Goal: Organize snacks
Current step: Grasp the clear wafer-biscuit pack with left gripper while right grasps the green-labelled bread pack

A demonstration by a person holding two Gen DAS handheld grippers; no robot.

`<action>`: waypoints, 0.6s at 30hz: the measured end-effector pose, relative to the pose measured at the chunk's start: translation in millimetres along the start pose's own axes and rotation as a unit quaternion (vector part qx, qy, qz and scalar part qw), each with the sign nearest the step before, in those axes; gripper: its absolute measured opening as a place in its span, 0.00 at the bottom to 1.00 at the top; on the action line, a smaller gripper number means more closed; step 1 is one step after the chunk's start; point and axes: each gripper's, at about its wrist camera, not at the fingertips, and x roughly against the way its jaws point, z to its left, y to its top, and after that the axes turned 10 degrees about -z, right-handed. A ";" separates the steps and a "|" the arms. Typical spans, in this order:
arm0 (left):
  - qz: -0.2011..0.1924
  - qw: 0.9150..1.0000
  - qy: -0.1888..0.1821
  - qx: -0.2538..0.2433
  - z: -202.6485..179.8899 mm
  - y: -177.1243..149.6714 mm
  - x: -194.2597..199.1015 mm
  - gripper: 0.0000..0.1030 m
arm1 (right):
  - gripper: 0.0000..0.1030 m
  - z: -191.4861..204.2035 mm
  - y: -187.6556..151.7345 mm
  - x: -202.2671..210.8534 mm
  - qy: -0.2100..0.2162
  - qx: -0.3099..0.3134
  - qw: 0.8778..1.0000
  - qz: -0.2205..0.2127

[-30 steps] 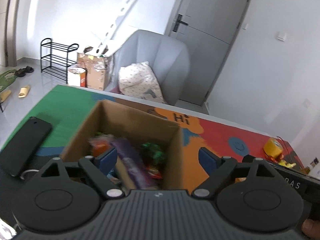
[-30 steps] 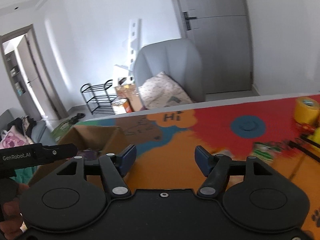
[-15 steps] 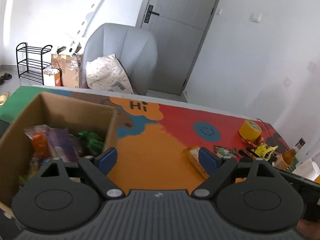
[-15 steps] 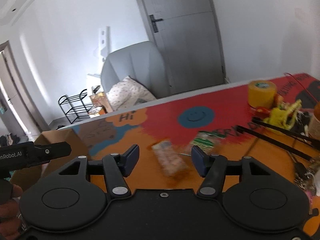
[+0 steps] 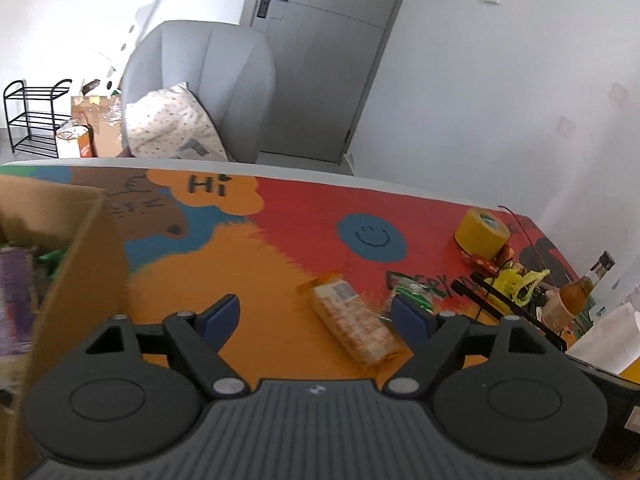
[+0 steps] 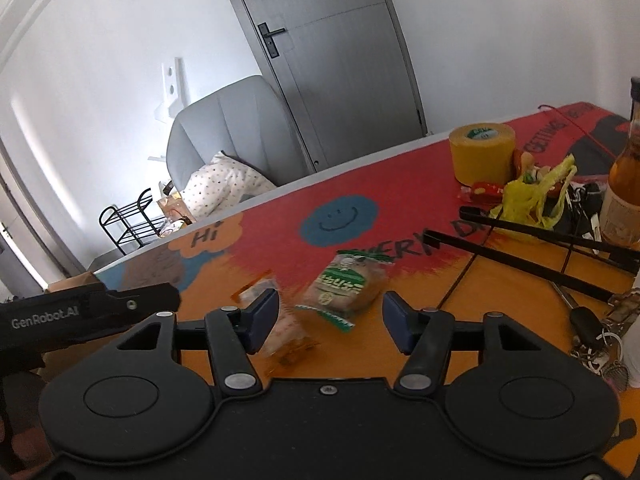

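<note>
A long orange-wrapped biscuit pack [image 5: 352, 326] lies on the colourful mat, between my left gripper's [image 5: 316, 314] open, empty fingers and a little ahead. A green-and-white snack bag [image 5: 412, 290] lies beside it to the right. In the right wrist view the green bag [image 6: 346, 284] sits just ahead between my right gripper's [image 6: 330, 316] open, empty fingers; the biscuit pack [image 6: 280, 320] lies partly behind the left fingertip. The cardboard box [image 5: 80, 248] with several snacks stands at the left.
A yellow tape roll [image 6: 482, 152], a yellow plastic bag [image 6: 532, 192], small sweets, black tongs [image 6: 520, 248], keys and a brown bottle [image 6: 624, 184] crowd the table's right end. The left gripper's body [image 6: 80, 312] shows at the left. A grey armchair stands beyond the table.
Both grippers have swung right, away from the box, and come closer to the two snack packs on the mat. Both stay open and empty.
</note>
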 end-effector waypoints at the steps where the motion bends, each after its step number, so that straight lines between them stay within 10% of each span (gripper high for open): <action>1: 0.002 1.000 -0.001 -0.002 -3.7 -1.0 -4.9 0.77 | 0.52 -2.6 -0.3 -3.4 0.001 -0.001 1.000 0.002; 18: 0.056 0.998 0.020 0.011 -24.6 -22.2 -81.7 0.61 | 0.44 -26.6 -4.9 -45.6 0.001 -0.024 0.999 0.024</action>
